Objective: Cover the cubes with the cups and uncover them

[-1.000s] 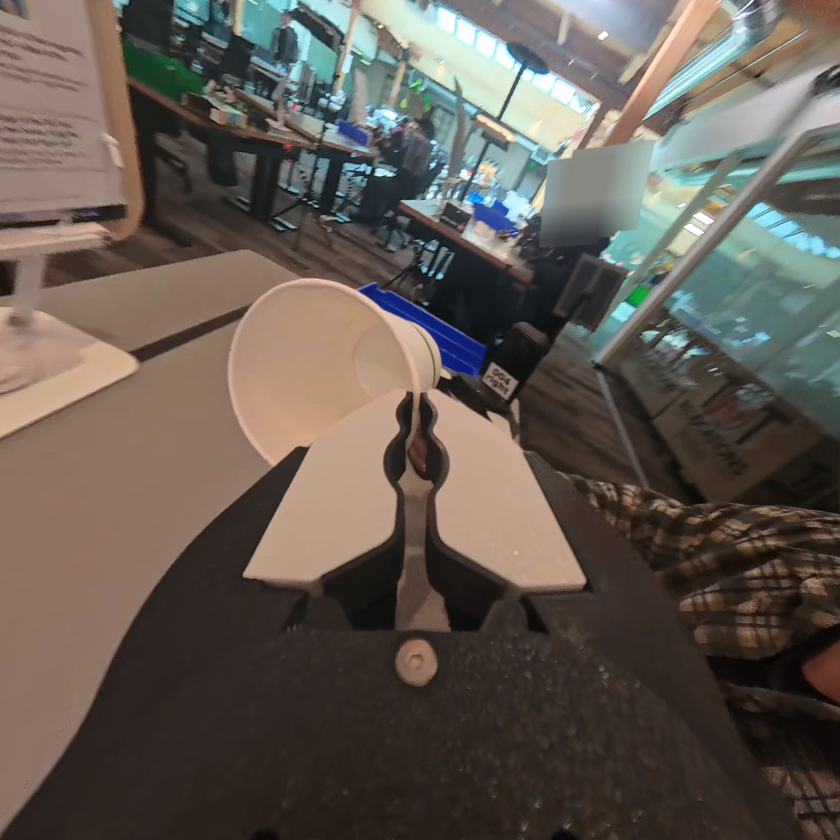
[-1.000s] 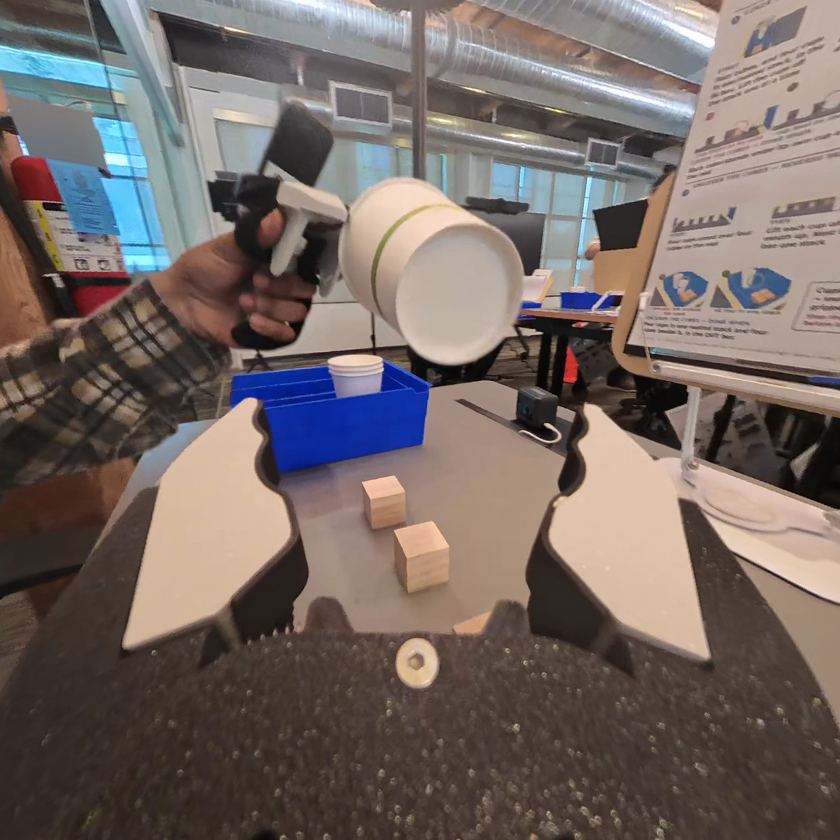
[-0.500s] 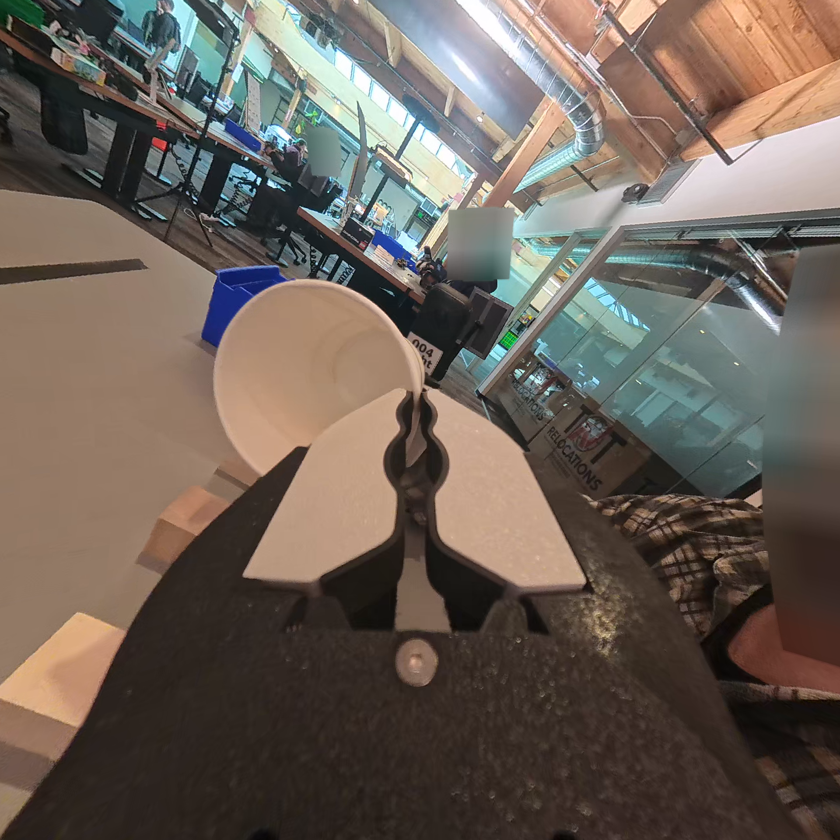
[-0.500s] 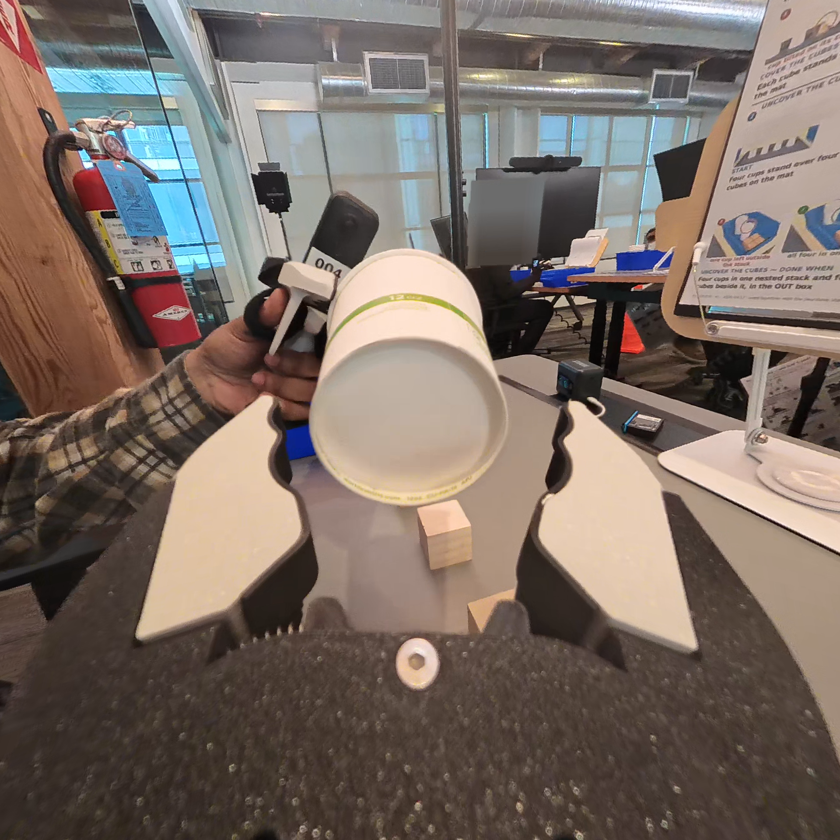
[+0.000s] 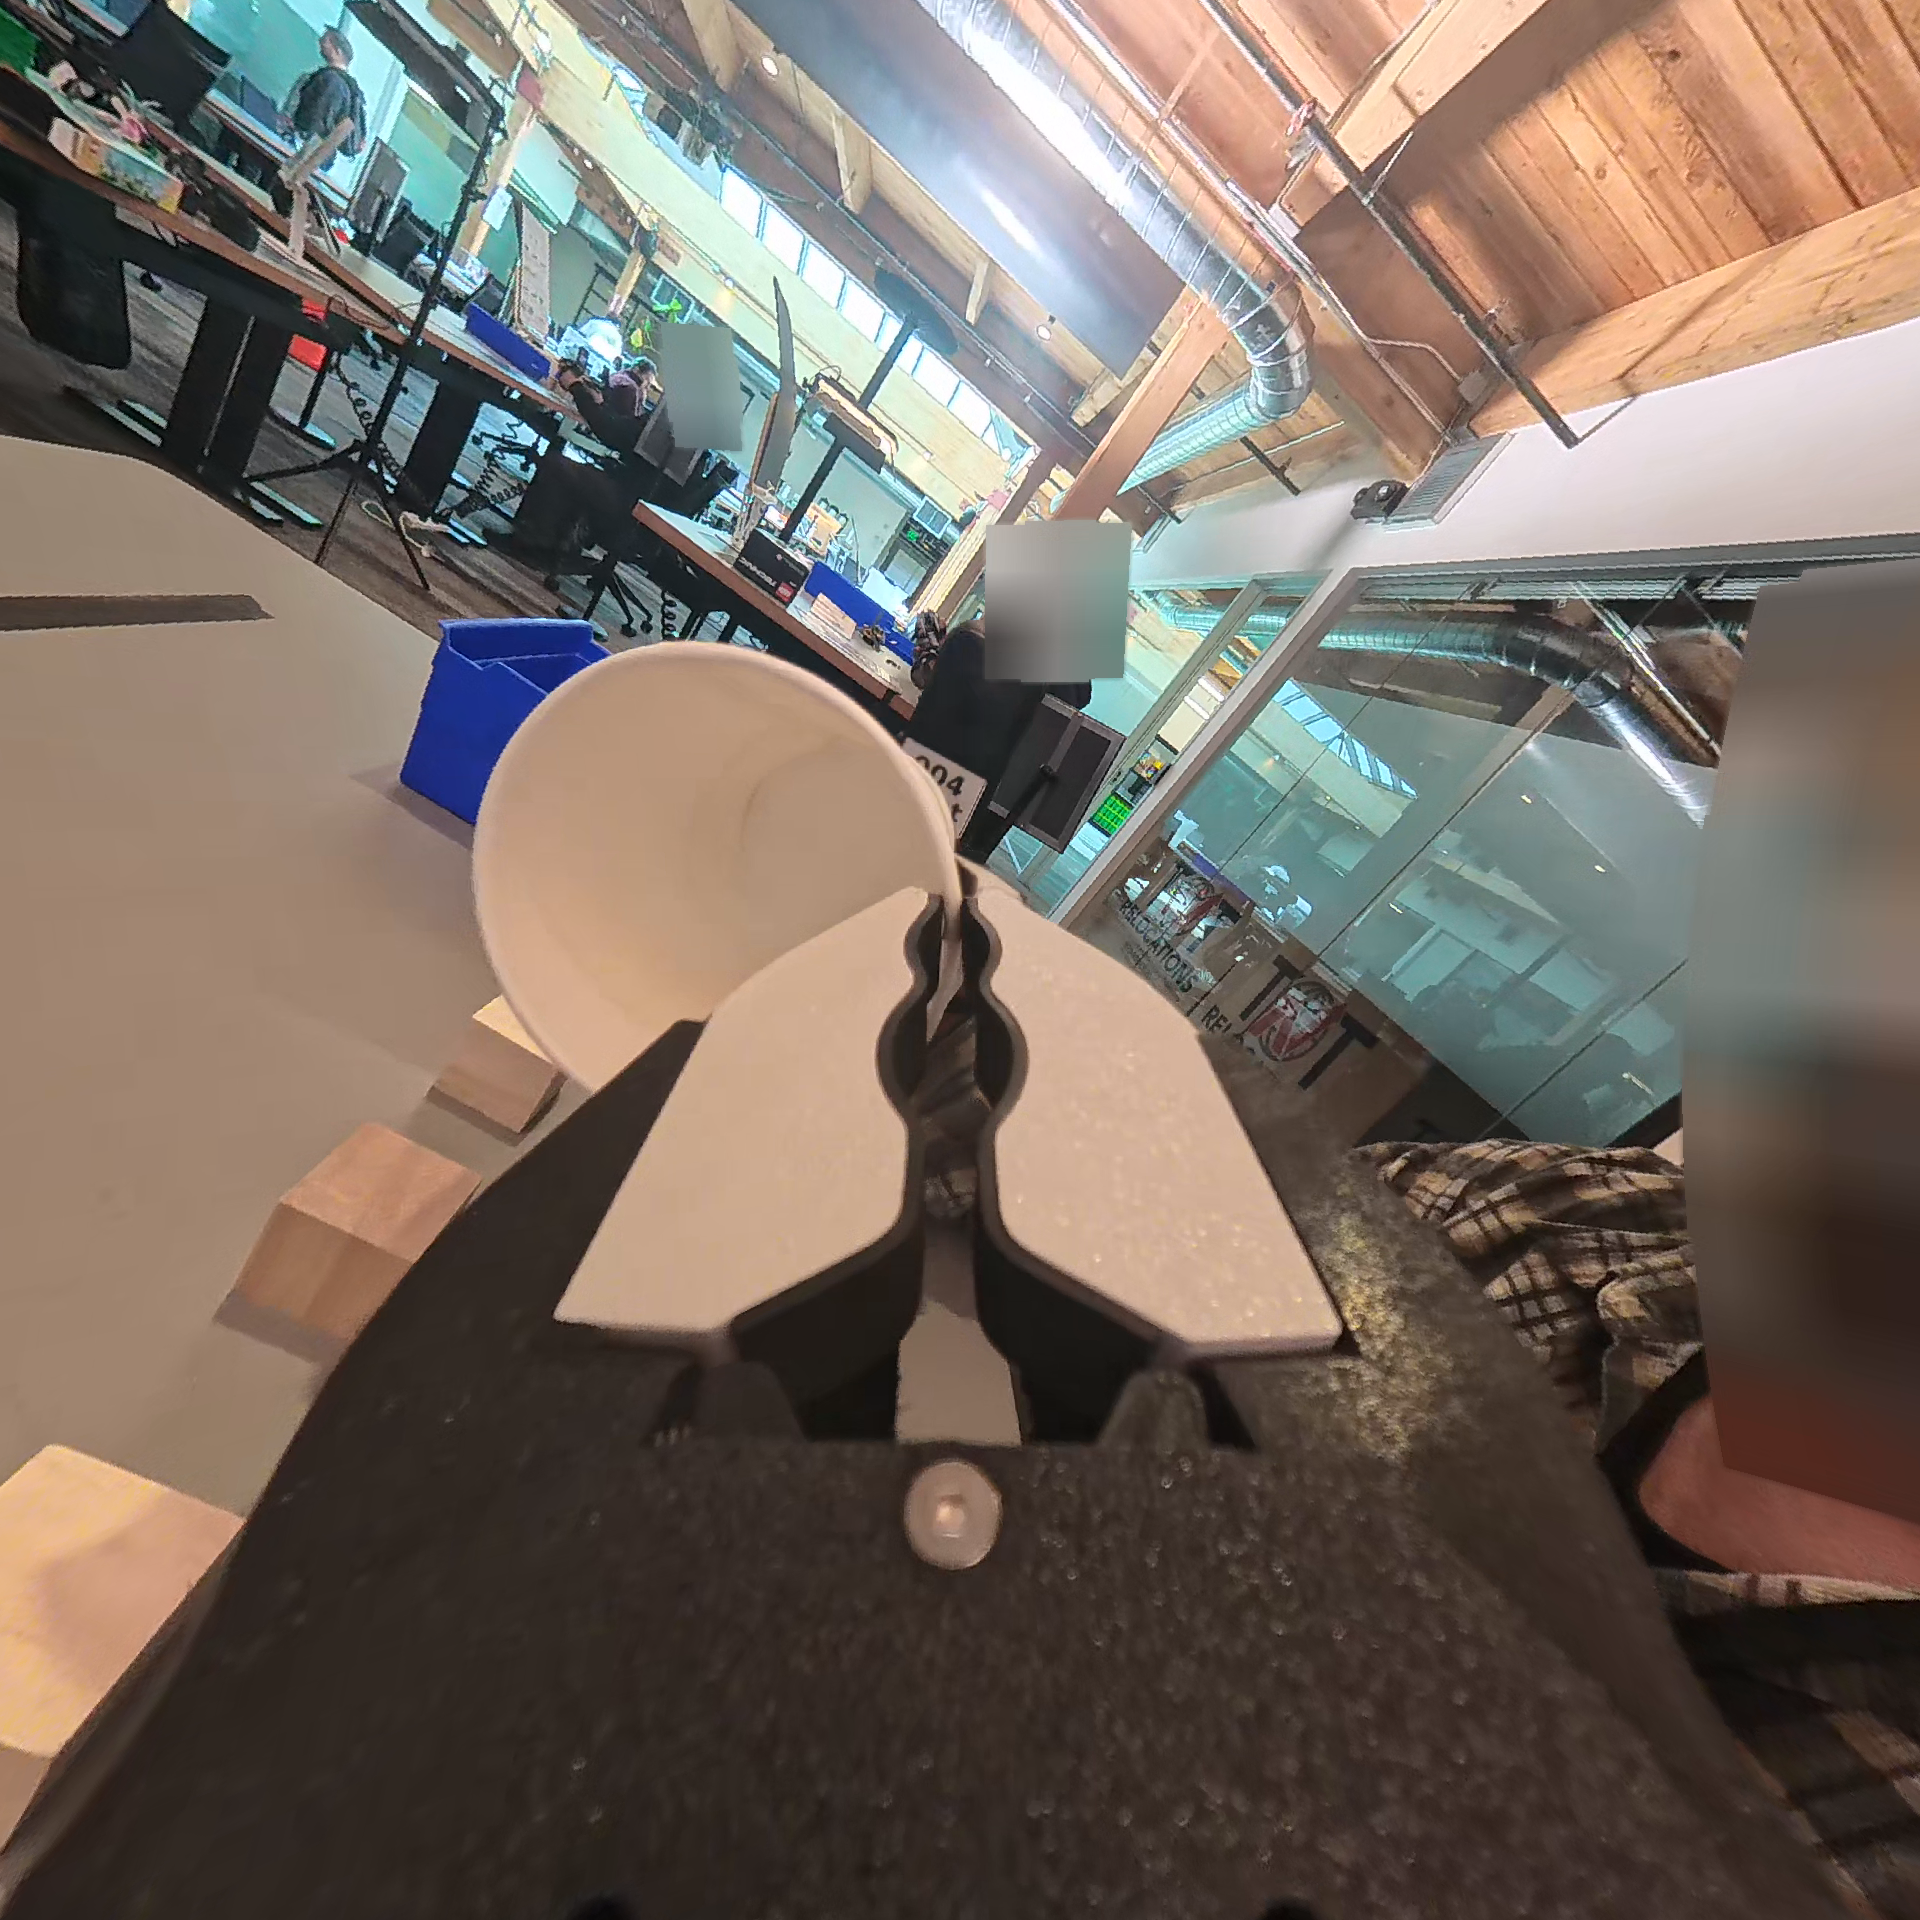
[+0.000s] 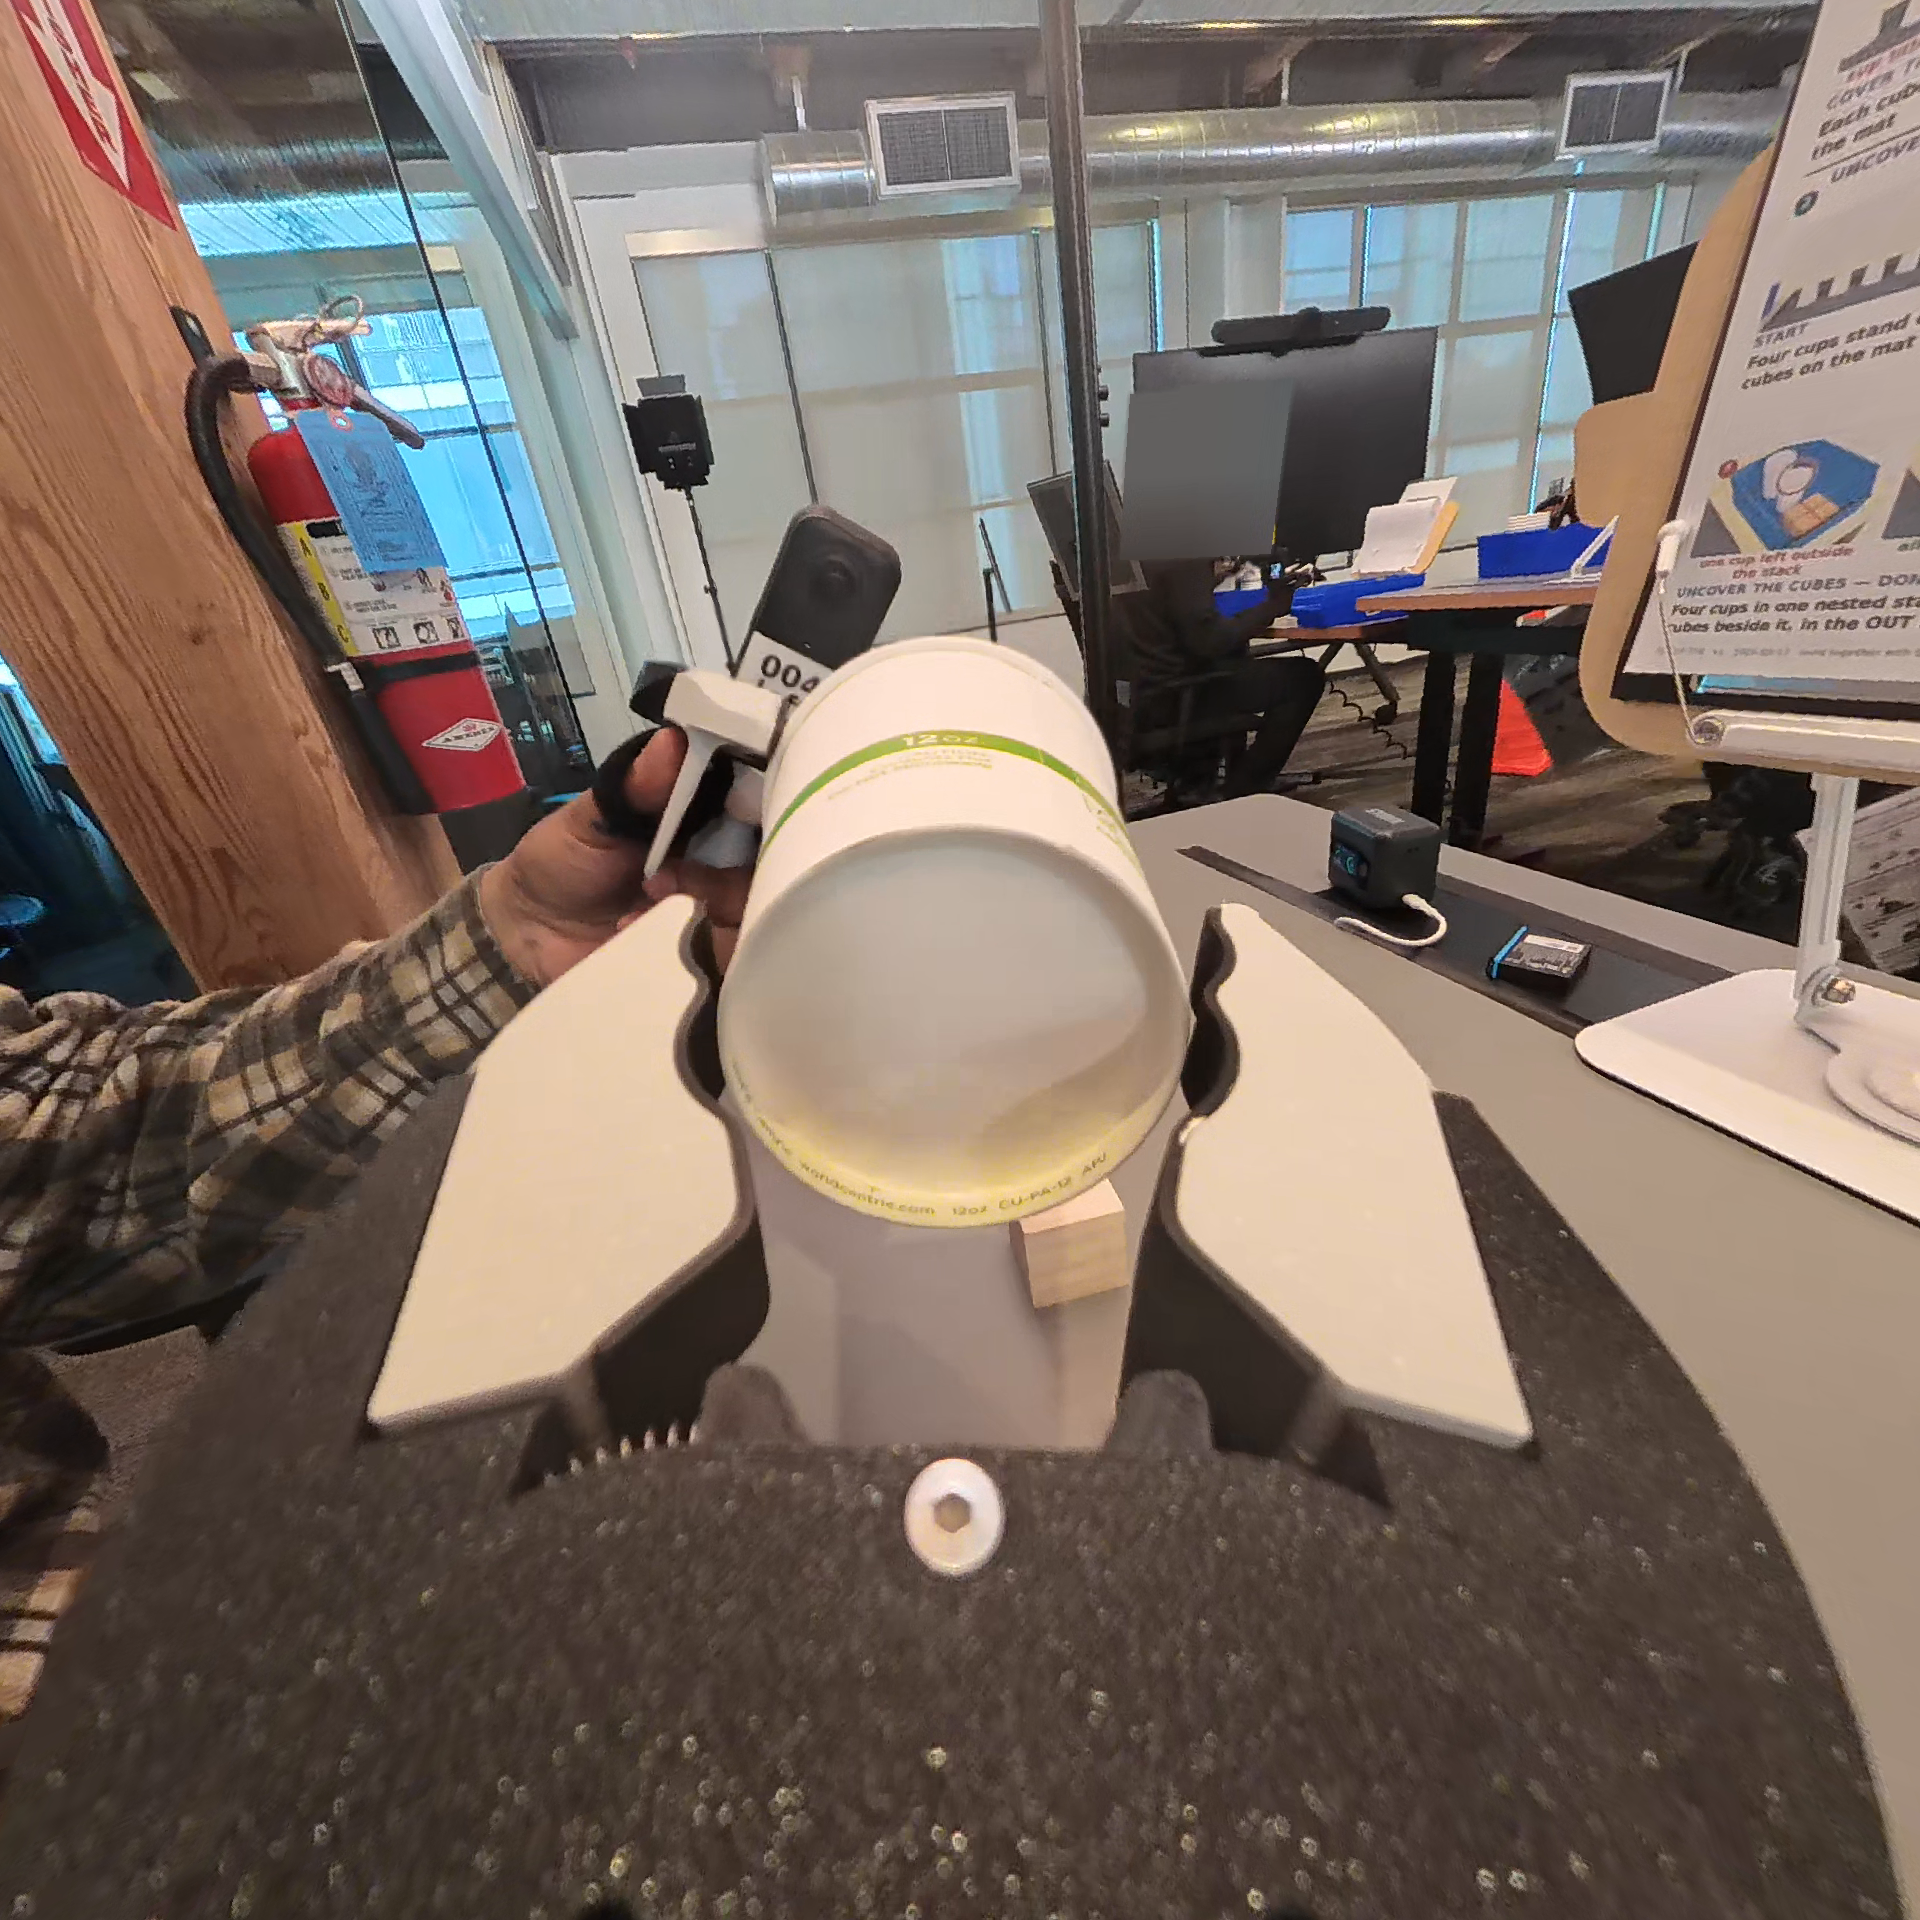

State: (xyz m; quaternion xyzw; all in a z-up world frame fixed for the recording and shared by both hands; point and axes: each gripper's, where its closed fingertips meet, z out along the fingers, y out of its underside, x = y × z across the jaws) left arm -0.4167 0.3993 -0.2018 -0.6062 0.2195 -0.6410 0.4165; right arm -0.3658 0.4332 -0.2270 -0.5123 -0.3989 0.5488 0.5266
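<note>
Open office: timber ceiling (image 5: 1621,177) w/ silver duct (image 5: 1236,395), glass partitions (image 5: 1455,831), desks (image 5: 343,281), red extinguisher (image 6: 405,644) on wood post.

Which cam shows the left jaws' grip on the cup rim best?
Left wrist view: the left gripper has its jaws shut on the paper cup's rim wall, seen close. Right wrist view shows mainly the cup's base; the cup hides the pinch itself.

Both grippers: speckled black foam-textured bodies, pale grey wedge-shaped fingers (image 6: 582,1174) with wavy black inner edges, one silver hex screw (image 6: 953,1515) centred. Person wears plaid flannel sleeve (image 6: 208,1122).
</note>
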